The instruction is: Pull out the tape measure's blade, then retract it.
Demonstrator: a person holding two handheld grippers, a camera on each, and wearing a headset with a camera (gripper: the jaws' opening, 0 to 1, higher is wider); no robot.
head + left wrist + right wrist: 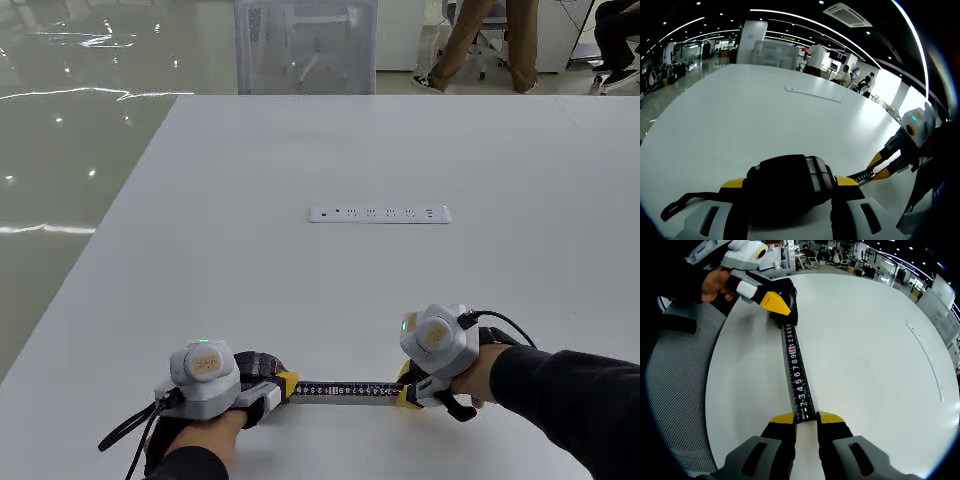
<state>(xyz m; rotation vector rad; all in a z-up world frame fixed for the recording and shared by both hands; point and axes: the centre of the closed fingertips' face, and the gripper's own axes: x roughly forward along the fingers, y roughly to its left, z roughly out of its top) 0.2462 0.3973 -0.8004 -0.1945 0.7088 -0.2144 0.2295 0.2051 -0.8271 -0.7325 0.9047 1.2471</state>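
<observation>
Tape measure case (788, 294) is at the near edge of the white table (330, 290), clamped between the jaws of the left gripper (790, 182). The blade (797, 375) is partly drawn, numbered face up. Its long axis runs left to right across the person, tip end pointing right. The right gripper (806, 419) is closed on that tip. Judged: pull-out step in hand. Next move calls for a straight pull along the blade's line, then a controlled return.

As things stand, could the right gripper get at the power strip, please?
Probably, but not yet: the right gripper is shut on the blade. Bare table lies between it and the power strip, so the way looks free once it lets go.
</observation>
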